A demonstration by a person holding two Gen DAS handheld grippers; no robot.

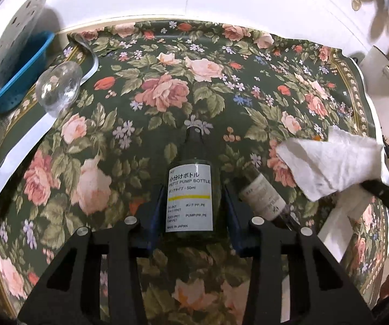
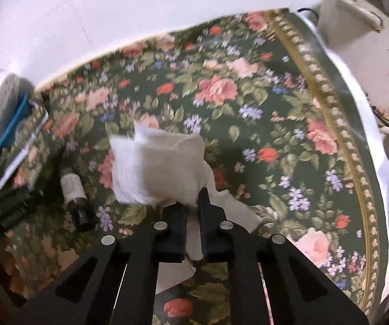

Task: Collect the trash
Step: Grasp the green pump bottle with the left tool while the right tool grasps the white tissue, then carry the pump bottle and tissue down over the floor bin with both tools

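From the left wrist we look down on a floral tablecloth (image 1: 167,94). Our left gripper (image 1: 190,203) straddles a small pump bottle (image 1: 189,197) that lies on the cloth with its nozzle pointing away from us. The blue pads flank the bottle's sides, but a sliver of cloth shows on each side, so we judge the jaws part-open around it and not yet pressing. A second small bottle (image 1: 263,197) lies just to the right, tilted, its cap end near our right finger. Beyond it a crumpled white tissue (image 1: 330,162) hangs from the other tool's dark tip. At far left sit a clear rounded container (image 1: 58,86) and a blue basket (image 1: 18,81) (likely where the trash goes, though we cannot be sure).

From the right wrist, our right gripper (image 2: 193,216) has its jaws pinched closed on the tissue (image 2: 159,168), which billows above the fingertips and trails below them; gripping one corner keeps the rest free of the cloth. The picture is blurred. The second bottle (image 2: 73,189) lies off to the left.
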